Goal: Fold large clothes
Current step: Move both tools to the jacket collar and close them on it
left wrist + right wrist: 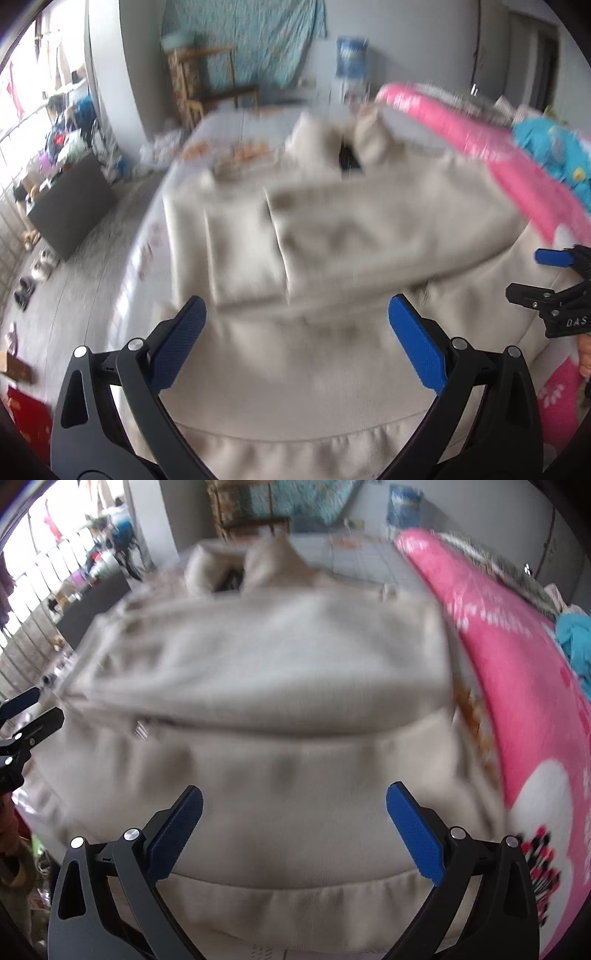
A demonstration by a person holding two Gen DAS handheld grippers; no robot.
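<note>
A large beige hooded sweatshirt (332,236) lies on the bed, sleeves folded across its body, hood at the far end; it also fills the right wrist view (280,672). My left gripper (295,332) is open and empty above the sweatshirt's lower part, near the ribbed hem. My right gripper (295,812) is open and empty above the hem on the other side. The right gripper also shows at the right edge of the left wrist view (554,273), and the left gripper at the left edge of the right wrist view (26,709). Both views are blurred.
A pink quilt (509,162) lies along the right of the bed, also in the right wrist view (517,672), with a turquoise garment (554,151) on it. A dark box (74,206) and shoes (33,277) are on the floor at left. A wooden chair (207,85) stands beyond.
</note>
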